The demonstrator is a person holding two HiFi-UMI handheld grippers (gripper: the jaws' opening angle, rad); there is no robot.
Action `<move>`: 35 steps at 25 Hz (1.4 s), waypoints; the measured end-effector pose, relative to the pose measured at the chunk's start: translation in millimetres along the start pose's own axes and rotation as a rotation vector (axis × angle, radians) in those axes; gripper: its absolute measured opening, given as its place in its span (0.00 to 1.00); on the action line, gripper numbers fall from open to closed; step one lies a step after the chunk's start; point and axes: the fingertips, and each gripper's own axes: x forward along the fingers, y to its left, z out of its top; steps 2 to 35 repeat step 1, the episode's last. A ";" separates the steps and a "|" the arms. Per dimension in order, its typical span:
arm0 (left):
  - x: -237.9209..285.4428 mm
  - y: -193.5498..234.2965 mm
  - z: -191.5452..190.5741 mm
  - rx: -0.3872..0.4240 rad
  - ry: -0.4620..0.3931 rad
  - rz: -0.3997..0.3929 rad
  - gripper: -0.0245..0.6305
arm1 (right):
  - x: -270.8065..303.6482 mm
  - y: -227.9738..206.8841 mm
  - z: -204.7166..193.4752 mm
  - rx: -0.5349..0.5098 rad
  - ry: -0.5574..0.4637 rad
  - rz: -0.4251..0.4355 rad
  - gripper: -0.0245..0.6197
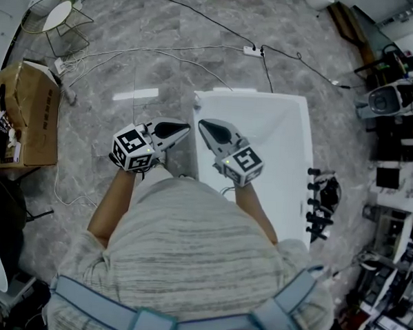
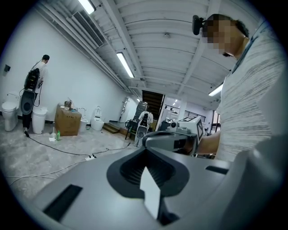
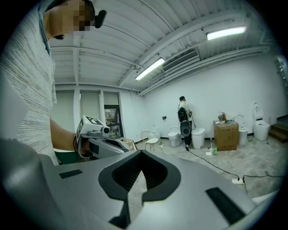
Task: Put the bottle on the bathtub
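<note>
In the head view both grippers are held in front of my body, pointing away from me. The left gripper [image 1: 186,129] hangs over the grey floor just left of the white bathtub [image 1: 298,152]. The right gripper [image 1: 202,123] is over the tub's left rim. Both have their jaws closed together with nothing between them. A small green bottle [image 2: 58,134] stands far off on the floor by a cardboard box; the right gripper view shows this bottle [image 3: 214,148] too. The left gripper view looks across at the right gripper [image 2: 176,137], and the right gripper view shows the left gripper [image 3: 101,142].
Cables and a power strip [image 1: 252,51] lie on the marble floor beyond the tub. A cardboard box [image 1: 31,114] and a wire chair [image 1: 63,21] stand at the left. Equipment and shelves [image 1: 396,102] crowd the right. A person [image 3: 183,112] stands far back near toilets.
</note>
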 end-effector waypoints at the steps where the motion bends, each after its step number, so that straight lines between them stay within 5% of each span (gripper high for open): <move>1: -1.3 -1.0 -1.2 -0.003 0.000 -0.001 0.04 | 0.7 2.5 -0.1 0.003 0.004 0.005 0.04; 35: -1.3 -1.0 -1.2 -0.003 0.000 -0.001 0.04 | 0.7 2.5 -0.1 0.003 0.004 0.005 0.04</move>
